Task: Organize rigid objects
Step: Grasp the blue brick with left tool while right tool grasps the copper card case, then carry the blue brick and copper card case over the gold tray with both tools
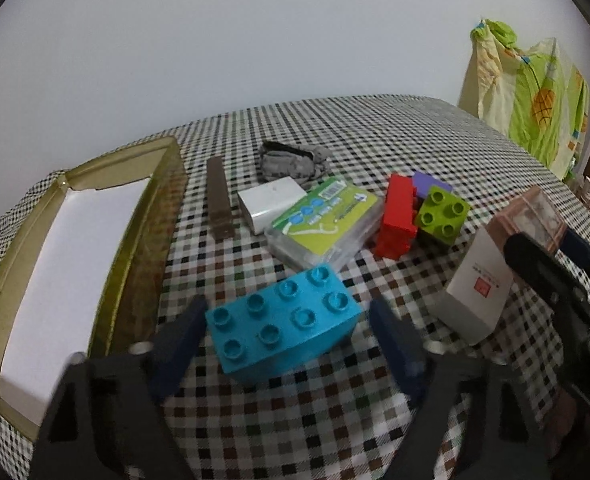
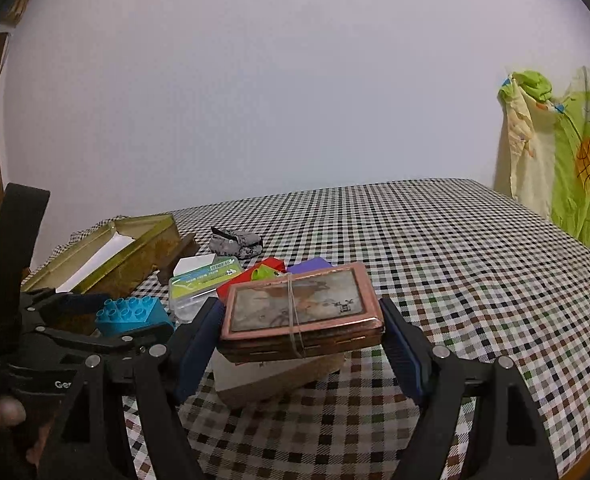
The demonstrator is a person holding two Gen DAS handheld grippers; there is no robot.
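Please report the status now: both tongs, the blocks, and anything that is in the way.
Left tongs open around turquoise block, pads not touching. Right tongs grip copper-lidded box. Gold tin open at left, path clear.

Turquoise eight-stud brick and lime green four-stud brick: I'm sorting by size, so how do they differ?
The turquoise eight-stud plastic brick is long, with two rows of four studs; the lime green four-stud plastic brick is square and smaller. The turquoise brick lies alone; the green one leans tilted against a red brick. Both are studded plastic.
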